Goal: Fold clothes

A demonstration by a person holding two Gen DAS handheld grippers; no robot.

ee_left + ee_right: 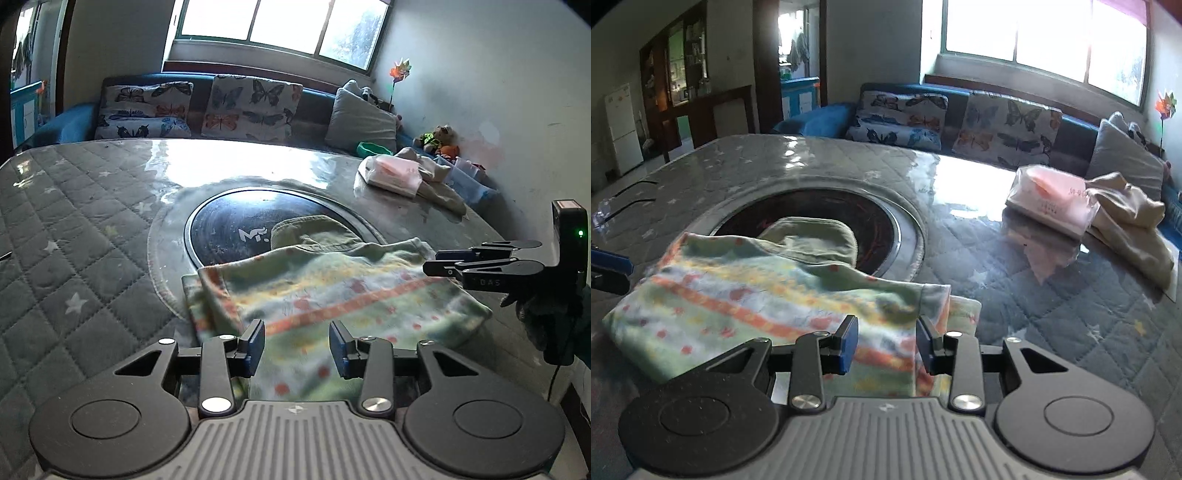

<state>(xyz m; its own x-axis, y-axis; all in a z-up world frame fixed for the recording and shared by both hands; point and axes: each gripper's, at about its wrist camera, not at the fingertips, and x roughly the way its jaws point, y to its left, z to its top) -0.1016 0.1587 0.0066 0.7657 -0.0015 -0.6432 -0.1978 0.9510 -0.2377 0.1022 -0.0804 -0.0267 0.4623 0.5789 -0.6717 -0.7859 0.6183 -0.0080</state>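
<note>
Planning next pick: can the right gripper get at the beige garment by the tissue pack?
Probably yes. The beige garment lies uncovered on the table, bare quilt between it and the right gripper, whose fingers stand open over the patterned cloth.

Two wrist views, low and close over the worktop (92,221), angled down along each gripper toward sofa (897,92) and window (280,26). Shared: patterned garment (332,295), round black plate (849,218).
</note>
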